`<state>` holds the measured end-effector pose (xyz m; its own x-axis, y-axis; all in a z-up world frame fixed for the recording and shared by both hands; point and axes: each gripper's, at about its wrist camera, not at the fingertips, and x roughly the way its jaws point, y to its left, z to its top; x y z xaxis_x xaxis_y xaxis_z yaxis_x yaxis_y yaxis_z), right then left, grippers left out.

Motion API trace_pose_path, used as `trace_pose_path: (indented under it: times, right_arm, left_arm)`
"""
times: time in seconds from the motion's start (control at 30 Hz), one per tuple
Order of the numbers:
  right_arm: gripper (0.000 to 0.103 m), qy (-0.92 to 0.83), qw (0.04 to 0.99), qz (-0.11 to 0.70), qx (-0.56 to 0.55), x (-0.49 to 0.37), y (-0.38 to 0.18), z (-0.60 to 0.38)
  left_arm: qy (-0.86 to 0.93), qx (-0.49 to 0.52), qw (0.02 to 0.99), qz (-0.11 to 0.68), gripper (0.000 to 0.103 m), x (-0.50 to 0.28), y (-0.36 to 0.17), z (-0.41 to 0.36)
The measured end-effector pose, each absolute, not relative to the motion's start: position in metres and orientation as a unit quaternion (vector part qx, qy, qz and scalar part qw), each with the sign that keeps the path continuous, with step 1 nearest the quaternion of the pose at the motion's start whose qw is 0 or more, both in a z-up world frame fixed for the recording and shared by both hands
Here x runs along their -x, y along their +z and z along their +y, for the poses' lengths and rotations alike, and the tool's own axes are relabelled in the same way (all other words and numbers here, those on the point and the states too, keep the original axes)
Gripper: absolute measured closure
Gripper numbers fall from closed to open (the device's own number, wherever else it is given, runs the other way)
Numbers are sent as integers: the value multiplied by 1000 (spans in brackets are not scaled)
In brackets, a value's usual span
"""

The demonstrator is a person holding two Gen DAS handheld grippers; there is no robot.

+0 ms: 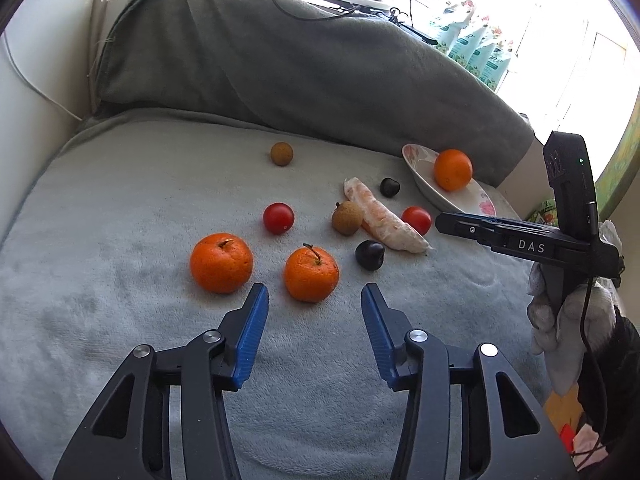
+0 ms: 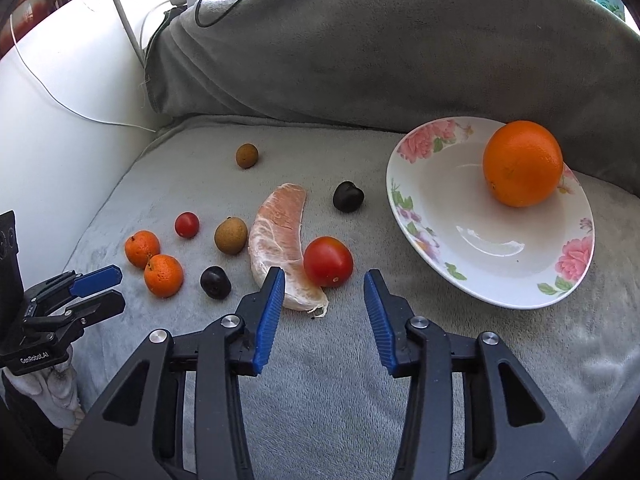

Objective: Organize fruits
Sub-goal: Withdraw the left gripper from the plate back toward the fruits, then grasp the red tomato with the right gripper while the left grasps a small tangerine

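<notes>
Fruit scattered on grey blanket (image 2: pixel 328 400); one orange (image 2: pixel 522 163) already on floral plate (image 2: pixel 480 280).

Left gripper (image 1: pixel 315 294): jaws spread, empty, just short of near mandarin (image 1: pixel 311 274).
Right gripper (image 2: pixel 324 284): jaws spread, empty, near tomato (image 2: pixel 328 261) and pomelo segment (image 2: pixel 276 236).

Risks, judged: plate sits tilted on soft blanket, orange may roll off; round fruit may roll from closing jaws; tomato could bruise under hard squeeze.

Count: oranges 1, mandarins 2, tomatoes 2, longans 2, dark cherries 2, pomelo segments 1, plates 1.
</notes>
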<state>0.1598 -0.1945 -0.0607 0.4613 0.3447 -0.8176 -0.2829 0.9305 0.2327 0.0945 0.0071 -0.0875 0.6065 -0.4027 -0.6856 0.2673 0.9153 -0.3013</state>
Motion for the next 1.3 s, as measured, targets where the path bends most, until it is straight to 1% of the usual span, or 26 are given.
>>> trace_pose_path:
  times: [0.8,0.83,0.87,1.07,1.3]
  right_arm:
    - [60,180,840,509,-57,-187,-83,-191]
    - [61,181,840,509,-57,-188,-83,-191]
    - [63,182,839,510,-57,-188,-83,-190]
    - [69,189,834,515,-58,-191,-86,-186]
    - [69,189,836,512,-55,-190,-85,-184]
  left_arm:
    - [-174,44,889,422,57,-119,-108,-14]
    - [-173,43,888,424,58,-120,-109,-14]
    - [-173,43,887,426,61,-121,-110,-14]
    - [-171,45,884,432,66,-124,-115,-13]
    - [-170,44,886,429,68,-123,-116,-14]
